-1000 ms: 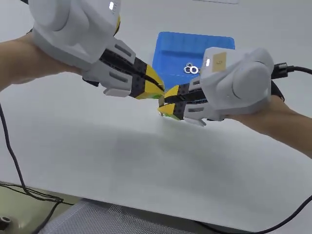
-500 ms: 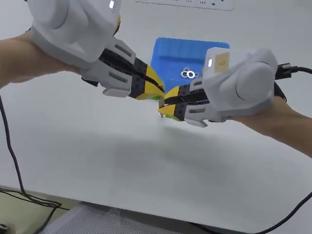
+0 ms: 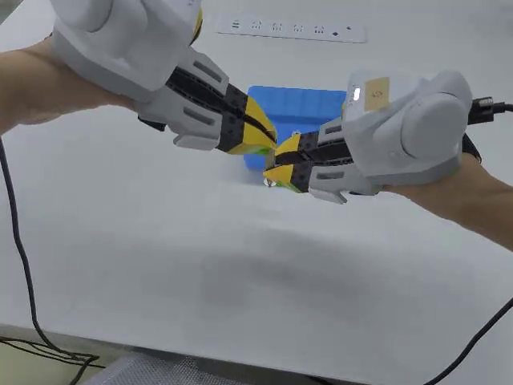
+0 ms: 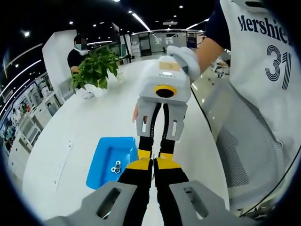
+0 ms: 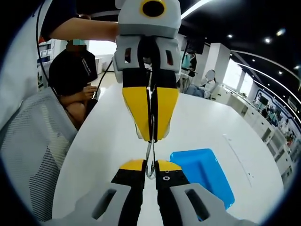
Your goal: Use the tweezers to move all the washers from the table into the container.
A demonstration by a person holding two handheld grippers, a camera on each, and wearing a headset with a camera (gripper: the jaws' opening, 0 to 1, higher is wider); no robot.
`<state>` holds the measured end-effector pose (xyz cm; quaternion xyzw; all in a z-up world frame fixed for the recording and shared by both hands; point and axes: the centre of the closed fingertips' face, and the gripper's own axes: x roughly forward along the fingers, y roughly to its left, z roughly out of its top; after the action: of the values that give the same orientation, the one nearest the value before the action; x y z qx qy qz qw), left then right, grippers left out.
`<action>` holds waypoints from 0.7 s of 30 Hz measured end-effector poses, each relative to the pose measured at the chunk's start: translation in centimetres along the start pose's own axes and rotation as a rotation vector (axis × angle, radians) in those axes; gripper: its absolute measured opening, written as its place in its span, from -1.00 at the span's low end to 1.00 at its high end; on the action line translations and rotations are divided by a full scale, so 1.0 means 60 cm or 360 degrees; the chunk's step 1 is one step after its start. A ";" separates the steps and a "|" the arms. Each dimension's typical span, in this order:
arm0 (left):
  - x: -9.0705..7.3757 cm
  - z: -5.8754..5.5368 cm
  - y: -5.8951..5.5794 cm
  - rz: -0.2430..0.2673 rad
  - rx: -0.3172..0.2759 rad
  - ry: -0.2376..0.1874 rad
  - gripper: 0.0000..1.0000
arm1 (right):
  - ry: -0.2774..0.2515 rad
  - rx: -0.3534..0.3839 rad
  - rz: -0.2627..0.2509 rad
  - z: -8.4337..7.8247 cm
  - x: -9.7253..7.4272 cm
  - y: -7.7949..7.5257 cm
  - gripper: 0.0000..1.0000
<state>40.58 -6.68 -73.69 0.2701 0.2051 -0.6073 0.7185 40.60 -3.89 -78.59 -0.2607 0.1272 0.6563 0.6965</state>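
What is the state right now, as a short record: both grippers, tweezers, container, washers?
left gripper: shut on the tweezers
right gripper: shut on the tweezers, facing the left gripper tip to tip
tweezers: thin metal, running between both pairs of jaws, above the table
container: blue, open, just beyond the grippers
washers: a few in a cluster inside the container

The left tool (image 3: 268, 144) and right tool (image 3: 276, 172) hide the near half of the blue container (image 3: 309, 103) (contents covered too); the far end of the tweezers (image 5: 150, 141) disappears between the left tool's jaws.
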 end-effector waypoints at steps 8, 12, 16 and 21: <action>0.002 0.024 0.015 -0.0019 0.0069 0.0000 -0.89 | -0.0013 -0.0017 -0.0061 0.006 -0.018 -0.024 -0.82; 0.002 0.035 0.028 -0.0027 0.0113 0.0006 -0.89 | -0.0023 -0.0014 -0.0102 0.008 -0.026 -0.042 -0.82; 0.001 0.045 0.046 -0.0035 0.0150 0.0013 -0.89 | -0.0046 -0.0005 -0.0149 0.012 -0.031 -0.064 -0.82; 0.007 0.050 0.071 -0.0034 0.0192 0.0013 -0.89 | -0.0042 -0.0009 -0.0196 0.010 -0.033 -0.093 -0.82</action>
<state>44.75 -8.43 -71.05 0.3130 0.1739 -0.6252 0.6935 45.79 -5.27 -75.97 -0.2612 0.0998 0.6160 0.7364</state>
